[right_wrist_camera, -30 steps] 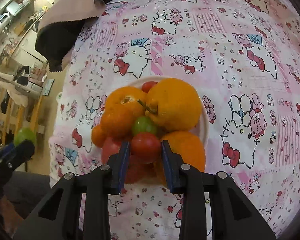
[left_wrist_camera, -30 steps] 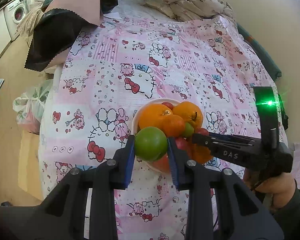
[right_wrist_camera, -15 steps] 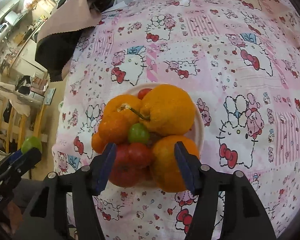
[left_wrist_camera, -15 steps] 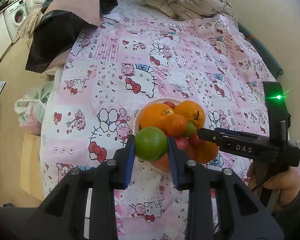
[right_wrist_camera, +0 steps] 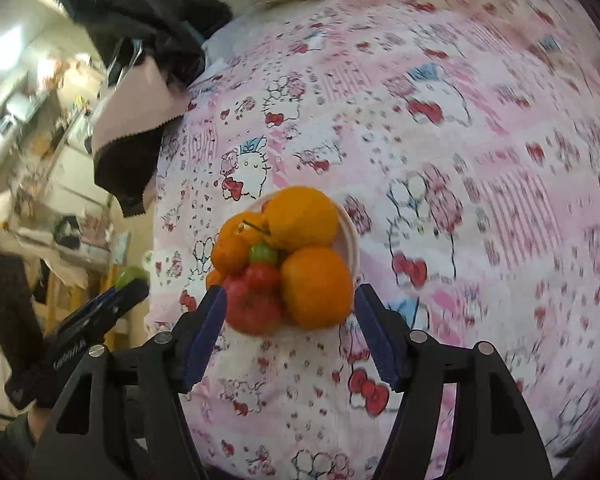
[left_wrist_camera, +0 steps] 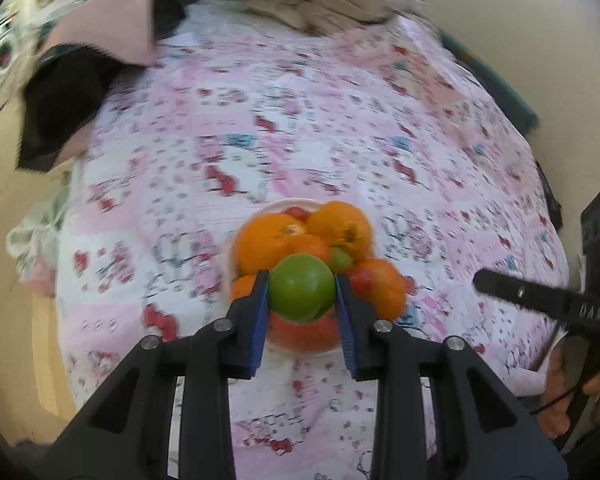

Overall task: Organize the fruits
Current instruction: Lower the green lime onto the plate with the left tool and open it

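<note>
Now the left claw (left_wrist_camera: 302, 294) pinches the round green fruit (left_wrist_camera: 302, 293) above the heaped white plate (right_wrist_camera: 350, 236) on the bed, while the right claw (right_wrist_camera: 288, 330), just opened and empty, leaves the small red tomato (right_wrist_camera: 262, 277) there.

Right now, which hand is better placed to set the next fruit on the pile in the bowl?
Left. The left gripper is shut on the green fruit, right in front of the bowl. The right gripper has just been opening, with nothing pressed between its pads.
</note>
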The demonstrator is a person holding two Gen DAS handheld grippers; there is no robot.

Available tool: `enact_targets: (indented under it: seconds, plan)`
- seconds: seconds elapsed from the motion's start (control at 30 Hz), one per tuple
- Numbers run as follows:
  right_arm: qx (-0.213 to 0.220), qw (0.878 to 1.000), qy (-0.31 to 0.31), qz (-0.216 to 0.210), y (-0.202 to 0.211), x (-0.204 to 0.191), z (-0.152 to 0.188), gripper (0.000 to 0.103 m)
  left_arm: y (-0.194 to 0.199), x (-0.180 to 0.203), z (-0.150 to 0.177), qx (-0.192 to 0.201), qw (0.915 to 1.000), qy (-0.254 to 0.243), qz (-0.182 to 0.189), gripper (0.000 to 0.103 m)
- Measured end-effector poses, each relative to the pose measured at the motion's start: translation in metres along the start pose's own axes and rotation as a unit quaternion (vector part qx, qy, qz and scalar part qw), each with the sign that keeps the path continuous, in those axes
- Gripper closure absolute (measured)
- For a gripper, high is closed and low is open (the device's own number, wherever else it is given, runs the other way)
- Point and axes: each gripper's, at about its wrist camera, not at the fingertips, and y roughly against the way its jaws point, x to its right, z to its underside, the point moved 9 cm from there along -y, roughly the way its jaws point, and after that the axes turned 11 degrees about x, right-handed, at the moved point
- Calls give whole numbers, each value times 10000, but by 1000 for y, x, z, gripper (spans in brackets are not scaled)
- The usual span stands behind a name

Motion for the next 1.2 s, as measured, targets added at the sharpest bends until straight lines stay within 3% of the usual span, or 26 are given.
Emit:
enact_targets:
  seconds: [0.07,0.2,0.3,0.37,0.47,0.7,0.73,0.8,0.87,1.03,1.2]
  plan:
    - [14,9999,-161,22,1,10,2,33,-14,16,0,-149,9995,-272,84,76]
    - [136,9990,-431,-56,9,22,-7,33,-47,38,-5,-177,9952,-948,-166,76]
    - [213,9981,-546,-193,15,22,-12,33,-68,46,-7,-307,9941,-1032,-139,76]
    - [259,9982,-498,-213,18,20,-15,33,-78,45,-6,-424,9928,-1081,-306,76]
    - [343,9978,-464,-314,25,15,-19,33,-97,43,5,-910,9874,-1194,-509,75]
    - [448,9957,-586,-558,37,9,-26,33,-104,45,3,-955,9821,-1425,-781,72]
    - [449,9955,-600,-576,37,10,-26,33,-103,45,3,-961,9821,-1429,-769,69]
    - [453,9952,-621,-601,38,9,-27,33,-102,45,1,-962,9821,-1422,-780,50]
    - [455,9951,-646,-603,38,10,-27,33,-98,45,-2,-894,9838,-1356,-758,38]
    - [428,9955,-627,-572,36,11,-26,33,-87,44,-11,-727,9865,-1257,-754,37]
    - [499,9958,-584,-500,35,13,-27,33,-51,33,-26,-230,9922,-989,-728,37]
